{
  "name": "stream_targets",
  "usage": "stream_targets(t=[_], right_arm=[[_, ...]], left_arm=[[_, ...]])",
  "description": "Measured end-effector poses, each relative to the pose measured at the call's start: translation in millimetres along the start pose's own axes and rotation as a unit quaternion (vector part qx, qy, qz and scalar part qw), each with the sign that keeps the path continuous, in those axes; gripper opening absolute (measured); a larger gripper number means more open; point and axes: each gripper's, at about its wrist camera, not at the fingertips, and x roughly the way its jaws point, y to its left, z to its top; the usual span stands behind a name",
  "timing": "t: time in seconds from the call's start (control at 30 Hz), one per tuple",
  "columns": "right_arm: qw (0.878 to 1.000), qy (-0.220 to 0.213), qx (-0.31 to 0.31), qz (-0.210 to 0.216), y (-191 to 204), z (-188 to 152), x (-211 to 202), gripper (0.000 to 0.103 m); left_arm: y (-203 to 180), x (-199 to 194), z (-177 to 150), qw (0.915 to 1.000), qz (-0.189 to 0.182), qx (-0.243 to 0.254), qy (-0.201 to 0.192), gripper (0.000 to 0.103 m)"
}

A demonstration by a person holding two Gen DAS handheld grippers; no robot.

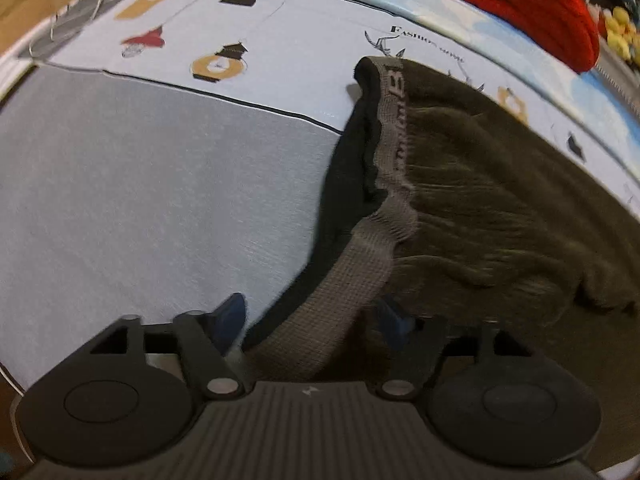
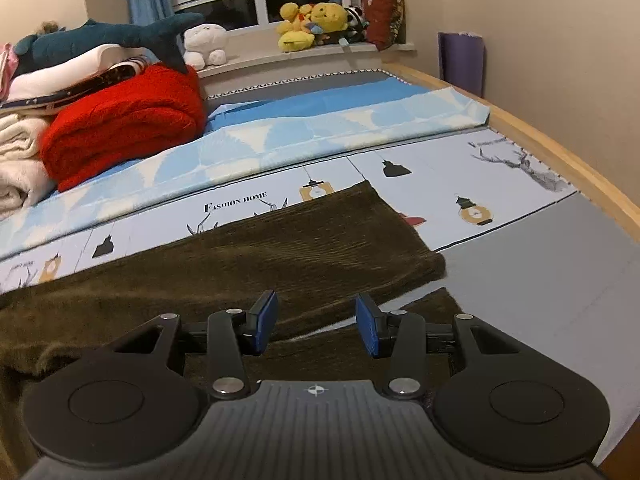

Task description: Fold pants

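Spread across the bed (image 2: 520,280), the pants (image 2: 280,248) have their waistband (image 1: 340,280) between the left hand-held gripper's (image 1: 316,316) half-open jaws, the right hand-held gripper (image 2: 316,324) open and empty; a loose grip could let the waistband slip.

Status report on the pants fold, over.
Left gripper open astride waistband. Right gripper open over pants legs. Nothing in the way.

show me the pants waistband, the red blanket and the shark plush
pants waistband (image 1: 390,152): left wrist view, on the grey elastic band.
red blanket (image 2: 120,128): right wrist view, middle of the folded bundle.
shark plush (image 2: 100,38): right wrist view, on its body.
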Motion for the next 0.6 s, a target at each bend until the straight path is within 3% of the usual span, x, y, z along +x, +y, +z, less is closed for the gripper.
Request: stream_targets(t=[0.17,0.27,0.33,0.43,0.53,0.6], right_arm=[[1.000,0.003,0.000,-0.015,-12,-8,-10,0.045],[1.000,0.007,0.002,-0.028,-18,-12,-13,0.045],[0.999,0.008,-0.003,-0.034,-20,-14,-14,0.045],[0.999,0.013,-0.009,-0.047,-23,-18,-14,0.045],[0.998,0.027,-0.007,-0.052,-27,-19,-9,0.045],[0.998,0.035,-0.005,-0.053,-29,-21,-7,0.045]], left_arm=[[-7,20,-6,0.9986,0.004,0.041,0.033,0.077],[-15,19,-13,0.9928,0.032,0.111,0.033,0.053],[-7,12,-10,0.9948,0.045,0.084,0.038,0.045],[-6,5,-15,0.9928,0.079,0.081,0.039,0.045],[-23,4,-28,0.9817,0.119,0.139,0.051,0.061],[-30,-9,-30,0.9773,0.147,0.151,0.024,0.066]])
